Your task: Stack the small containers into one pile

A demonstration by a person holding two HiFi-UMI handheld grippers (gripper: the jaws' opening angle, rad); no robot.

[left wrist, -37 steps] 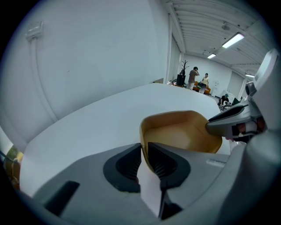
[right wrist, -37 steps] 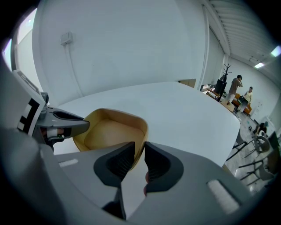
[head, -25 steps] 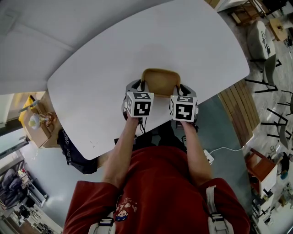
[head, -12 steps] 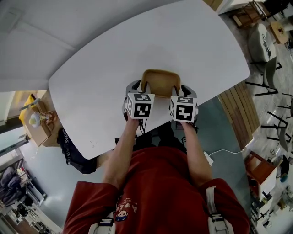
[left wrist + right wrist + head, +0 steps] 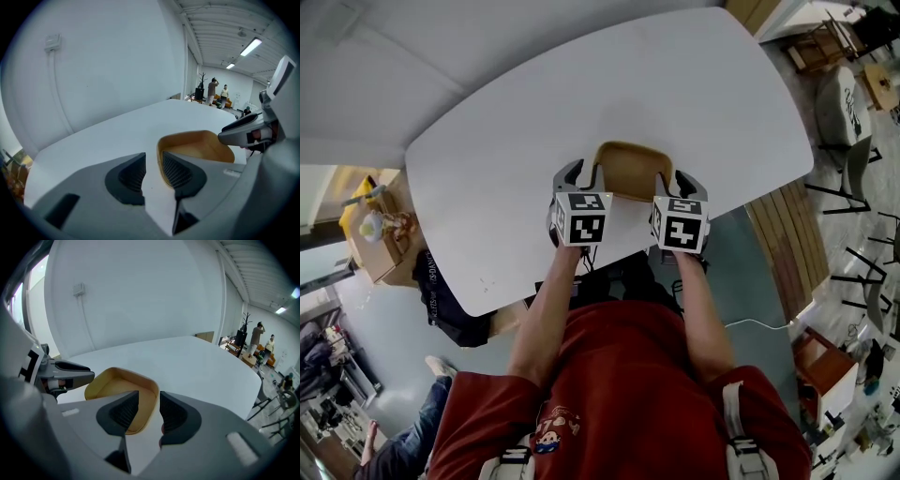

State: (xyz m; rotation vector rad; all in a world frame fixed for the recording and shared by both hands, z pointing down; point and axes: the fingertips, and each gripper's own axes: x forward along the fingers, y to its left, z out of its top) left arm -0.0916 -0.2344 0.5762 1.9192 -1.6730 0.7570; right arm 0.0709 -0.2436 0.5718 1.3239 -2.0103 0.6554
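Note:
A tan container with rounded corners (image 5: 630,167) rests on the white table (image 5: 516,122) near its front edge. My left gripper (image 5: 584,175) is at the container's left side and my right gripper (image 5: 673,180) at its right side. Both have just been opening their jaws. In the left gripper view the left gripper (image 5: 152,157) is open, with the container (image 5: 197,145) rim just inside the gap, untouched by the pads. In the right gripper view the right gripper (image 5: 149,394) is open around the container (image 5: 115,383) rim, again without pressing on it.
The table's front edge runs just below the grippers. Chairs (image 5: 848,103) stand off to the right. At the left, a cardboard box (image 5: 375,248) sits on the floor. A person's legs (image 5: 412,427) show at the lower left. People (image 5: 218,89) stand far across the room.
The jaws of both grippers have spread apart at the container's sides and let go of it. The container stays on the table. A person's legs have come into view at lower left.

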